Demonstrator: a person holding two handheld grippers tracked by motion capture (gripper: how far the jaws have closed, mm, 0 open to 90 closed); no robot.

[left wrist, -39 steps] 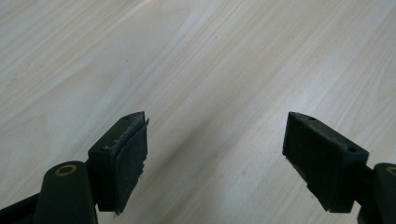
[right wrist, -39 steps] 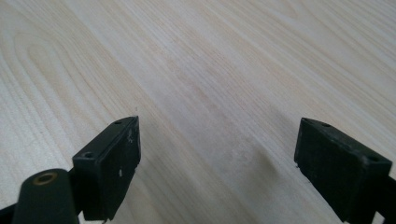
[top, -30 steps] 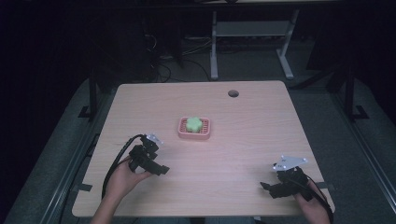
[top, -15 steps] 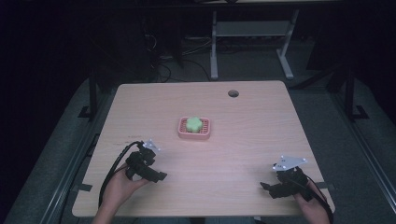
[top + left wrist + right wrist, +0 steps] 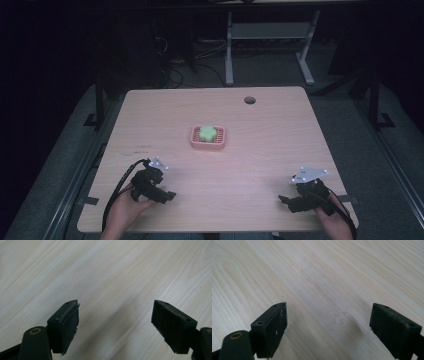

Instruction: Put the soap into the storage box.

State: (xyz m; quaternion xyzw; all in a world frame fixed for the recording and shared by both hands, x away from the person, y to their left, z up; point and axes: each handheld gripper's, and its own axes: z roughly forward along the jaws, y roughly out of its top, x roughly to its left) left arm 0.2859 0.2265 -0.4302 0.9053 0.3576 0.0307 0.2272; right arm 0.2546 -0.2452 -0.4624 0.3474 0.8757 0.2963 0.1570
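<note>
Well ahead of both my claws, near the middle of the table [image 5: 150,120], a green flower-shaped block [image 5: 207,133] sits in a small pink tray [image 5: 195,140]. My left claw [image 5: 167,196] and right claw [image 5: 285,202] rest low at the near edge, jaws spread wide, holding nothing. I judge the block light and perhaps soft; its lobed sides, standing above the tray's rim, look the surest hold.

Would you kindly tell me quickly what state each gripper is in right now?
Left gripper: open, holding nothing, over bare table.
Right gripper: open, holding nothing.
</note>
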